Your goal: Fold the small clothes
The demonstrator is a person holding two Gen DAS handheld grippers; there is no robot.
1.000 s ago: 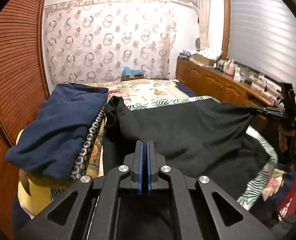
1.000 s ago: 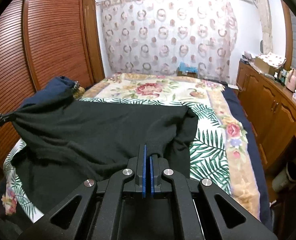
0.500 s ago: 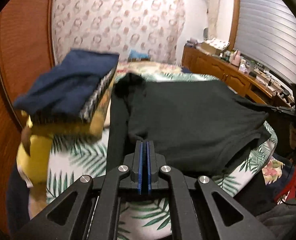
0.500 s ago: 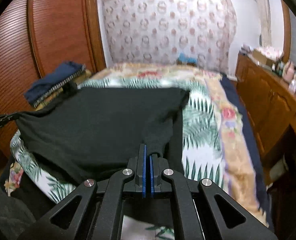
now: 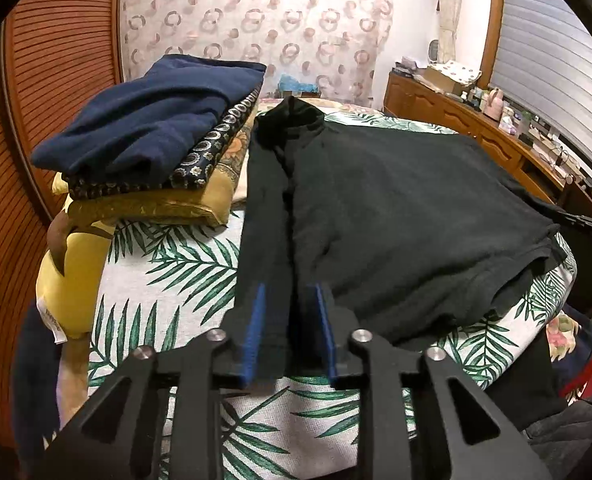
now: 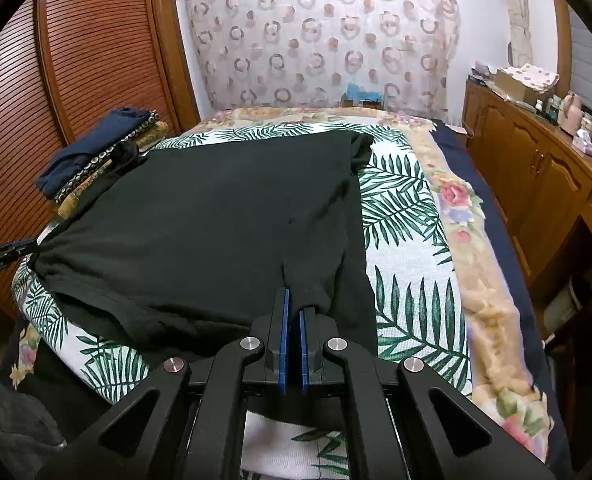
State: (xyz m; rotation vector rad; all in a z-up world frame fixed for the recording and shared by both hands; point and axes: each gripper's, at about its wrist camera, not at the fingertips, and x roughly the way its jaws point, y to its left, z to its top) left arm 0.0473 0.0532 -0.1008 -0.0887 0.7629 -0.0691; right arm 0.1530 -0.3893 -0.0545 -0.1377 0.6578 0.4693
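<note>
Home bedroom, bed (image 6: pixel 408 248) with leaf-print cover, patterned curtain (image 6: pixel 320 32), wooden wardrobe doors (image 6: pixel 76 60), cluttered sideboard (image 6: pixel 536 160)

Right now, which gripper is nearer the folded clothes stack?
Left. The left gripper sits at the black garment's edge beside the folded stack; the right gripper holds the opposite edge, across the garment.
</note>
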